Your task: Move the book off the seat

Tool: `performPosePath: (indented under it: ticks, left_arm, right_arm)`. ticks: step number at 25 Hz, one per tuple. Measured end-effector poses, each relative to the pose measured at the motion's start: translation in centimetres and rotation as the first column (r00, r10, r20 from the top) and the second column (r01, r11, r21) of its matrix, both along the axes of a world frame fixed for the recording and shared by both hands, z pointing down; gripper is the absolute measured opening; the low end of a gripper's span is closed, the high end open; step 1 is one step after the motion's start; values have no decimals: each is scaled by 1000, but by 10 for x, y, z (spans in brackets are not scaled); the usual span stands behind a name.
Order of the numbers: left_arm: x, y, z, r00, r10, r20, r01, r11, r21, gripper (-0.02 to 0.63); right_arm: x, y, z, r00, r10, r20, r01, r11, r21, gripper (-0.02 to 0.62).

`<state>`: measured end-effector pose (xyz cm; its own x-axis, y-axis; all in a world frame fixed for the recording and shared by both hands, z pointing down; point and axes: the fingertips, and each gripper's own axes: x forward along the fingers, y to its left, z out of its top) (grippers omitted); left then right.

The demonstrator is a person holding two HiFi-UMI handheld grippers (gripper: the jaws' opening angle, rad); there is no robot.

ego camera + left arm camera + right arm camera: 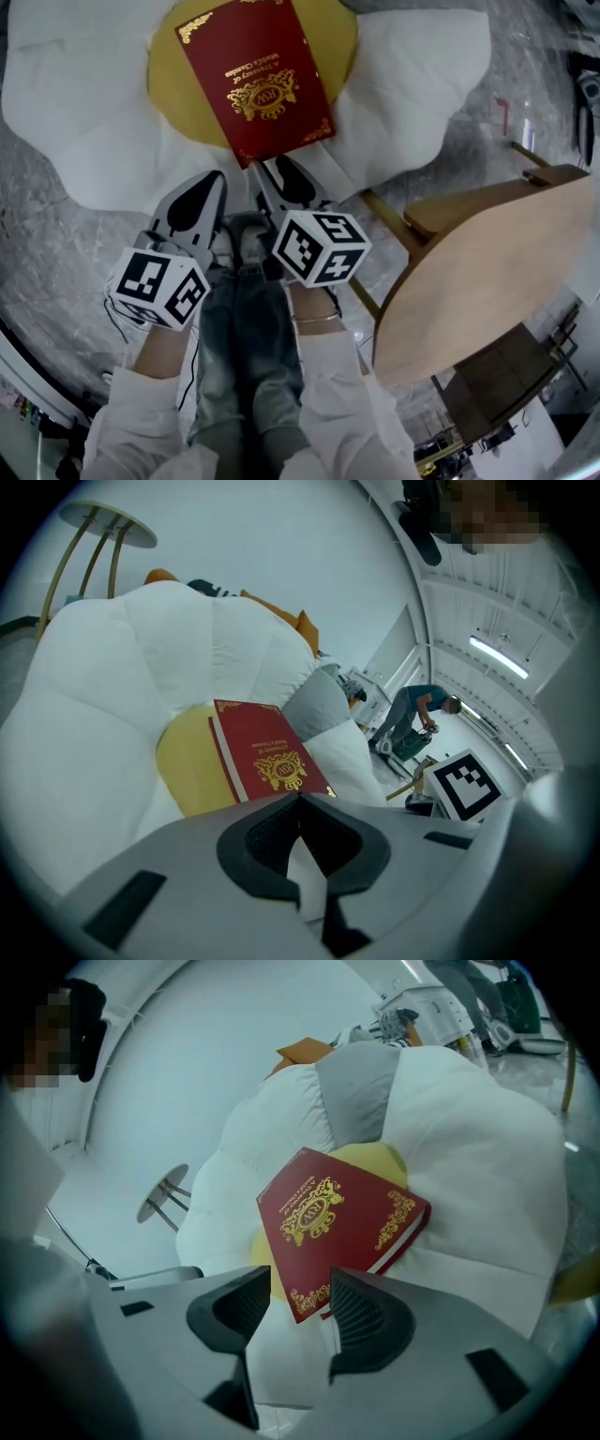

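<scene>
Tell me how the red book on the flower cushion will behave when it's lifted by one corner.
The red book looks hardbound and thick, so it should stay stiff but probably hang heavy from one corner. Its cover looks smooth, so it may slip. The cushion beneath seems soft, so pushing down could sink it.
</scene>
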<state>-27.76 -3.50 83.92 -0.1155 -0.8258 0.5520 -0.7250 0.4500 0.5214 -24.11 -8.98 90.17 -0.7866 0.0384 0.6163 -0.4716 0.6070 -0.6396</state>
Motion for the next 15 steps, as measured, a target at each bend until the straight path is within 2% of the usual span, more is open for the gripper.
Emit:
performPosePath:
  ticks: [6, 10, 15]
  left_arm:
    - [-3, 4, 10, 1000, -8, -7, 7, 1000, -19, 6]
    - [-3, 1, 10, 1000, 0, -10, 0, 1000, -17, 6]
    - [-1, 0, 17, 1000, -7, -25, 6, 1000, -20, 6]
  right_arm:
    - [7, -7, 18, 997, 73, -14, -73, 996, -46, 238]
    - [7, -11, 31, 993, 115, 2, -114, 988, -107, 272]
    - [0, -13, 39, 992, 124, 20, -120, 980, -159, 308]
